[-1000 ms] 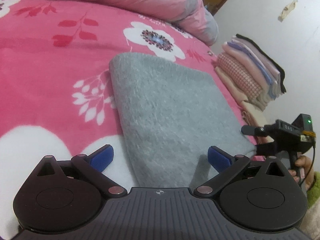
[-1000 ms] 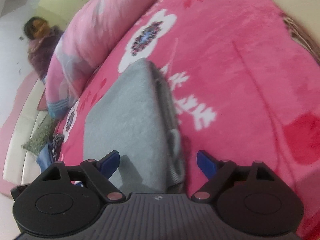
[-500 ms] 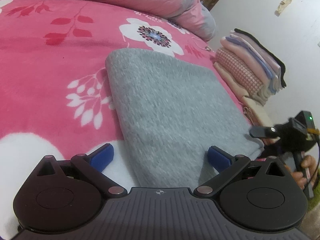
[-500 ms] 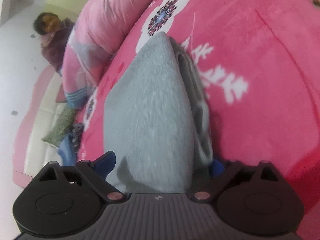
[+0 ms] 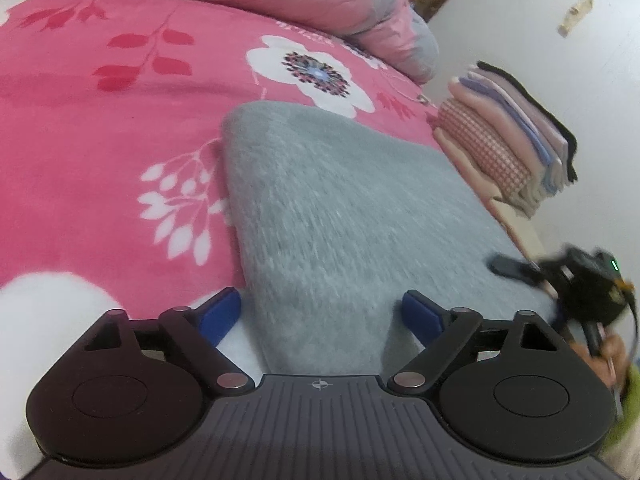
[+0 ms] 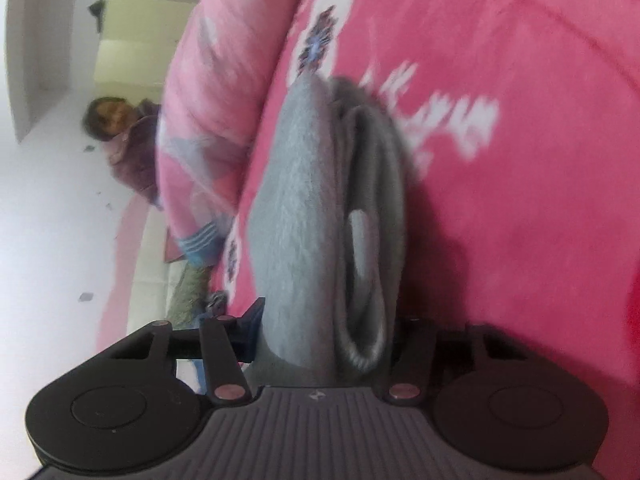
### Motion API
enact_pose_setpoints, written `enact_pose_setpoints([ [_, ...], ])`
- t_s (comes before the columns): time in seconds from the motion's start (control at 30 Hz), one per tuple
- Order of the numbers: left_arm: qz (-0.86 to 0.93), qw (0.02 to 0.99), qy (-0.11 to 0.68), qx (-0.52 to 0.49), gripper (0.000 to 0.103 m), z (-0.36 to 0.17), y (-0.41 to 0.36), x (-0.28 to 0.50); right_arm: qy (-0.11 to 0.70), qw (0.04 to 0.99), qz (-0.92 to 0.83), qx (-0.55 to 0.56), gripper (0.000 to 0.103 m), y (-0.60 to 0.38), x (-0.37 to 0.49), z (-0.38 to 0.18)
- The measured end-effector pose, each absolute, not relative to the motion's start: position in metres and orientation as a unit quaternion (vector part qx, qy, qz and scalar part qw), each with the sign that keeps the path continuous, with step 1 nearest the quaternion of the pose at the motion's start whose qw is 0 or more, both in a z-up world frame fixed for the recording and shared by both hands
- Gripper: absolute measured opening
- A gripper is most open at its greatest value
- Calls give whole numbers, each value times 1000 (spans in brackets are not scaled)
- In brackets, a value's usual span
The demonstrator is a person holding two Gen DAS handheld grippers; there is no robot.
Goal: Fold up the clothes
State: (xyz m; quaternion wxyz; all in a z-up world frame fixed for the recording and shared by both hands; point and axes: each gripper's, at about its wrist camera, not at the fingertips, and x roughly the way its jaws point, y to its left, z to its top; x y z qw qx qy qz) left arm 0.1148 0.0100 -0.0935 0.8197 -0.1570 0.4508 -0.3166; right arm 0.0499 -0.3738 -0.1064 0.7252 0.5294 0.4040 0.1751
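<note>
Closing in on the folded grey garment lying on the pink floral bed: right gripper closing across its thick layered edge, pads seemingly just meeting the cloth, left gripper closing too but not yet pressing, straddling the near corner. Looks like the pick-up after the last fold. Next up, probably: clamping both sides evenly and lifting level toward the stack of folded clothes near the bed's edge.

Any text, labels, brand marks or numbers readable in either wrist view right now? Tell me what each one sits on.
No readable words or numbers in either view.
Left gripper body: a small crosshair mark only, no lettering.
Right gripper body: a small emblem, too blurred to read.
Grey folded garment: no tag or print visible.
Stack of folded clothes: patterns only, no text.
Pink floral blanket: flowers and leaves only.
</note>
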Motion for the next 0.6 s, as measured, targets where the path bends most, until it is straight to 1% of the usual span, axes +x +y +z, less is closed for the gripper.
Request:
enact_pose_setpoints([
  [0.07, -311, 815, 460, -168, 80, -95, 12, 118, 396, 741, 179, 512, 56, -365, 42, -103],
  [0.1, -311, 814, 462, -166, 75, -94, 12, 118, 391, 746, 177, 509, 56, -365, 40, -105],
  [0.13, -311, 814, 464, -161, 72, -92, 10, 117, 389, 746, 173, 512, 55, -366, 40, -109],
  [0.23, -305, 822, 462, -137, 68, -86, 1, 111, 387, 740, 175, 522, 54, -368, 43, -116],
  [0.37, -299, 829, 458, -115, 60, -79, -8, 101, 392, 759, 185, 486, 53, -367, 47, -108],
  [0.6, -327, 828, 450, -68, 60, -63, -28, 60, 411, 760, 229, 449, 53, -387, 33, -103],
])
